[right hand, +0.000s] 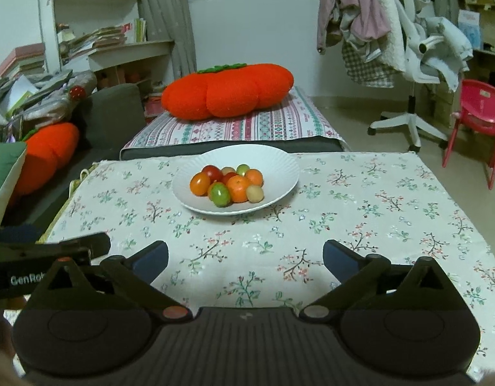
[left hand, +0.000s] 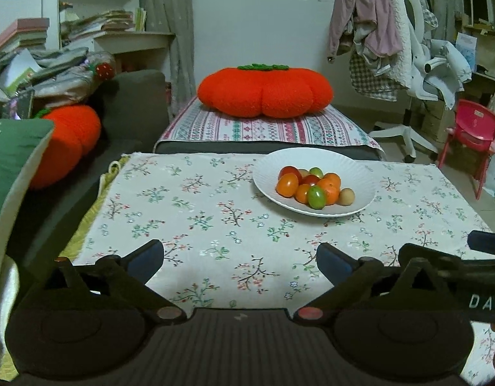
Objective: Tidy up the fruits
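Observation:
A white plate (left hand: 360, 173) (right hand: 279, 167) stands on the floral tablecloth and holds a heap of several small fruits (left hand: 311, 186) (right hand: 229, 183): red and orange ones, two green ones and a pale brownish one. My left gripper (left hand: 241, 254) is open over the near part of the cloth, nothing between its fingers, the plate ahead and to its right. My right gripper (right hand: 245, 254) is open too and holds nothing, with the plate ahead and slightly left. Each gripper's body shows at the edge of the other's view.
The floral tablecloth (left hand: 183, 218) (right hand: 376, 212) covers the table. Behind it, a big orange pumpkin cushion (left hand: 263, 91) (right hand: 228, 91) lies on a striped bench. A sofa with a second orange cushion (left hand: 67, 141) is left. A white office chair (right hand: 408, 74) and red child's chair (right hand: 479, 119) stand right.

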Action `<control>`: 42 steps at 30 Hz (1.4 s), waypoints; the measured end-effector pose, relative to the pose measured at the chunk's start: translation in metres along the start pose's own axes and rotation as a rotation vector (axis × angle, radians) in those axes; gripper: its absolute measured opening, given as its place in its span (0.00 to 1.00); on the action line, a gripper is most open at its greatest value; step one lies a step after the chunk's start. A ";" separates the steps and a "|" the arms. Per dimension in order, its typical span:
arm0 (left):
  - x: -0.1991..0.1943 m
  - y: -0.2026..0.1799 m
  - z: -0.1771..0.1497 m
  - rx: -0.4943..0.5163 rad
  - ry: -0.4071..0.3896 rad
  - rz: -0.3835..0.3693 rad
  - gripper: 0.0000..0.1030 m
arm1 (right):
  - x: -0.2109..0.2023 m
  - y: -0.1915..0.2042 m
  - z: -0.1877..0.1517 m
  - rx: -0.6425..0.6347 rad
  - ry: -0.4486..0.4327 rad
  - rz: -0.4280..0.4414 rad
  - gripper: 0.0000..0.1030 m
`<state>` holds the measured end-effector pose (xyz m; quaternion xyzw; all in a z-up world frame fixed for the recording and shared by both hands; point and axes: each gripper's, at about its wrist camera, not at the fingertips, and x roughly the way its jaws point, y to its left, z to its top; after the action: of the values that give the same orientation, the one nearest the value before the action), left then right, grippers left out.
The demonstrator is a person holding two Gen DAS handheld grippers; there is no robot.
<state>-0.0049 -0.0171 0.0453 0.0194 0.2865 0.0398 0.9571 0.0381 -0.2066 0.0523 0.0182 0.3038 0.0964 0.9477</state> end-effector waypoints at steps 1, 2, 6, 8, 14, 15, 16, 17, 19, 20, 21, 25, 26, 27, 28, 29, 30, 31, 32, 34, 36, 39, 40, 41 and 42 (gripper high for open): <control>-0.001 0.000 -0.001 0.004 0.001 0.003 0.89 | -0.002 0.001 -0.001 -0.008 -0.003 -0.003 1.00; -0.001 -0.001 -0.001 0.004 0.005 0.002 0.89 | -0.003 0.002 -0.002 -0.017 -0.006 -0.007 1.00; -0.003 0.001 -0.003 -0.011 0.021 -0.012 0.89 | -0.009 0.004 -0.005 -0.032 -0.015 -0.014 1.00; -0.005 0.002 -0.004 -0.016 0.024 -0.013 0.89 | -0.012 0.003 -0.006 -0.032 -0.020 -0.015 1.00; -0.007 -0.001 -0.007 -0.010 0.009 0.003 0.89 | -0.013 0.004 -0.009 -0.033 -0.021 -0.004 1.00; -0.005 -0.001 -0.007 -0.007 0.016 0.006 0.89 | -0.013 0.004 -0.010 -0.034 -0.018 -0.005 1.00; -0.004 -0.001 -0.008 -0.008 0.022 0.008 0.89 | -0.011 0.004 -0.011 -0.037 -0.014 -0.005 1.00; -0.002 0.000 -0.009 -0.010 0.028 0.008 0.89 | -0.009 0.005 -0.012 -0.040 -0.006 -0.004 1.00; 0.001 0.001 -0.010 -0.011 0.033 0.005 0.89 | -0.006 0.006 -0.014 -0.050 0.008 0.000 1.00; 0.003 0.001 -0.011 -0.011 0.040 0.003 0.89 | -0.006 0.007 -0.015 -0.058 0.012 0.001 1.00; 0.004 0.001 -0.011 -0.013 0.046 0.001 0.89 | -0.005 0.008 -0.016 -0.071 0.014 0.000 1.00; 0.004 0.002 -0.012 -0.022 0.051 -0.013 0.89 | -0.007 0.009 -0.018 -0.099 0.009 -0.009 1.00; 0.004 0.002 -0.013 -0.021 0.049 -0.012 0.89 | -0.007 0.008 -0.018 -0.098 0.010 -0.008 1.00; 0.004 0.001 -0.013 -0.020 0.048 -0.011 0.89 | -0.008 0.008 -0.018 -0.096 0.011 -0.006 1.00; 0.004 0.001 -0.013 -0.018 0.047 -0.010 0.89 | -0.007 0.007 -0.017 -0.095 0.013 -0.005 1.00; 0.004 0.001 -0.013 -0.015 0.047 -0.009 0.89 | -0.007 0.007 -0.017 -0.094 0.015 -0.003 1.00; 0.004 0.001 -0.013 -0.014 0.047 -0.008 0.89 | -0.006 0.007 -0.017 -0.093 0.017 -0.002 1.00; 0.004 0.001 -0.013 -0.013 0.047 -0.008 0.89 | -0.006 0.007 -0.018 -0.092 0.019 0.000 1.00; 0.004 0.001 -0.013 -0.012 0.047 -0.008 0.89 | -0.005 0.007 -0.018 -0.090 0.021 0.002 1.00; 0.004 0.001 -0.013 -0.010 0.045 -0.010 0.89 | -0.005 0.006 -0.018 -0.087 0.023 0.005 1.00; 0.004 0.000 -0.013 -0.007 0.041 -0.011 0.89 | -0.005 0.006 -0.018 -0.084 0.025 0.008 1.00; 0.004 -0.001 -0.013 0.000 0.036 -0.011 0.89 | -0.005 0.005 -0.018 -0.083 0.026 0.010 1.00; 0.004 -0.001 -0.013 0.002 0.036 -0.011 0.89 | -0.005 0.005 -0.018 -0.084 0.025 0.009 1.00; 0.004 -0.001 -0.013 0.003 0.037 -0.012 0.89 | -0.005 0.005 -0.018 -0.084 0.026 0.008 1.00; 0.005 -0.001 -0.013 0.004 0.039 -0.014 0.89 | -0.005 0.005 -0.018 -0.084 0.027 0.008 1.00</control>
<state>-0.0077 -0.0177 0.0313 0.0185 0.3053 0.0330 0.9515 0.0233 -0.2035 0.0409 -0.0215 0.3120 0.1129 0.9431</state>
